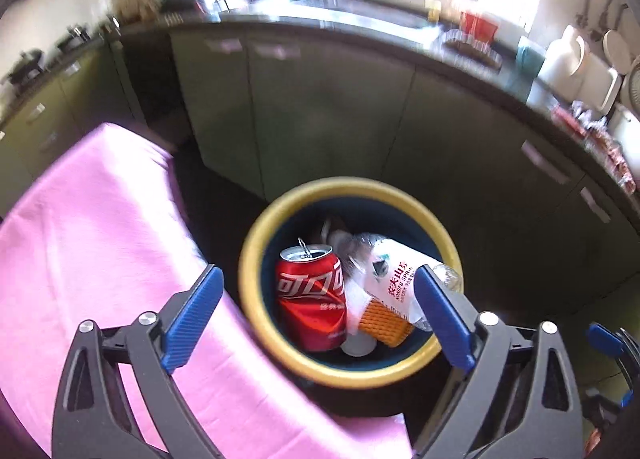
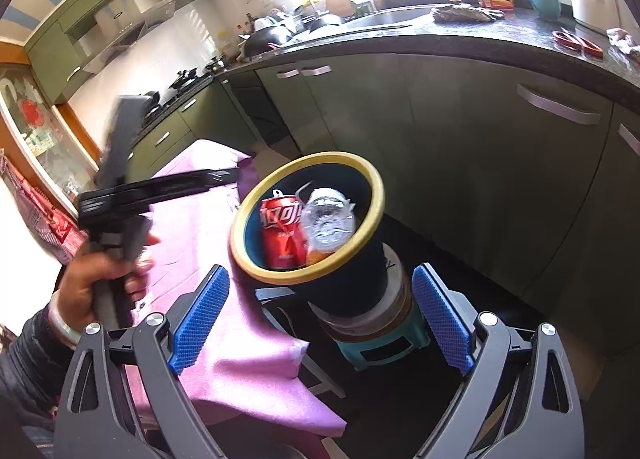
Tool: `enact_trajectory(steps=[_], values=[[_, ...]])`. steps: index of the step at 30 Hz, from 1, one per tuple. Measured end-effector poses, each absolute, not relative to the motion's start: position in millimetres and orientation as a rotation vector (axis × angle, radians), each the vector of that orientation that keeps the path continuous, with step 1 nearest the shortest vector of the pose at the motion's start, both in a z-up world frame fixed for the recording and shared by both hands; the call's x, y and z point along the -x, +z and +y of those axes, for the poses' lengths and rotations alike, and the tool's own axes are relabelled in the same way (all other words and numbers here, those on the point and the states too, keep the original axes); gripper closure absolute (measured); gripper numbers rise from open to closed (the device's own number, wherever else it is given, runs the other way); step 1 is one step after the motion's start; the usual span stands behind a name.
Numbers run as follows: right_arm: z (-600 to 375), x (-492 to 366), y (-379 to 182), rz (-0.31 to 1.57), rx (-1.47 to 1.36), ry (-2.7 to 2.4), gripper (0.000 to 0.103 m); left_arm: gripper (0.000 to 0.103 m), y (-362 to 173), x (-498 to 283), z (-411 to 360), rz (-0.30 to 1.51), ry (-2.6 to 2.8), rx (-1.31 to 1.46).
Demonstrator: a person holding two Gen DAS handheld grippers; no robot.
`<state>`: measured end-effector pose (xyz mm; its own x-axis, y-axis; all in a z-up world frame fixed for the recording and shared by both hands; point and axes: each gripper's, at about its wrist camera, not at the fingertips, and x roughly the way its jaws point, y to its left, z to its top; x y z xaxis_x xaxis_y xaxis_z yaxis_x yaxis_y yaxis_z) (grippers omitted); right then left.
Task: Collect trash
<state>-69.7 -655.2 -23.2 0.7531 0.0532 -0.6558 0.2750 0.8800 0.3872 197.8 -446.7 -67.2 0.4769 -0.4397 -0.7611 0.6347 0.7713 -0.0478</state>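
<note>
Red cola can (image 1: pixel 312 299), upright inside a yellow-rimmed dark bin (image 1: pixel 256 307); clear water bottle (image 1: pixel 396 275) slanted against it. Bin beside a pink cloth (image 1: pixel 100 227). Left gripper (image 1: pixel 320 323) above, jaws wide, empty. Right gripper (image 2: pixel 320 323) likewise spread, holding nothing.

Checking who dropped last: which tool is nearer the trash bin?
Left. The left tool hangs open right over the trash bin; the right tool is open, farther back and lower.
</note>
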Motion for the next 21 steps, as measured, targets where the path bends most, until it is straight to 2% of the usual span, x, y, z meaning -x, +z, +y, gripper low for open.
enact_trajectory(steps=[2,12,15,21], values=[[-645,65,-21,0.721,-0.474,-0.102,0.011,0.007,-51,-184,-424,0.787,-0.639,-0.241],[-570,45,-4,0.701,-0.35,0.063,0.01,0.007,-13,-118,-277,0.631,-0.409,-0.152],[-549,45,5,0.668,-0.296,0.076,0.006,0.007,-7,-91,-228,0.58,-0.308,-0.137],[-517,60,26,0.553,-0.209,0.074,0.005,0.007,-2,-50,-155,0.547,-0.163,-0.116]])
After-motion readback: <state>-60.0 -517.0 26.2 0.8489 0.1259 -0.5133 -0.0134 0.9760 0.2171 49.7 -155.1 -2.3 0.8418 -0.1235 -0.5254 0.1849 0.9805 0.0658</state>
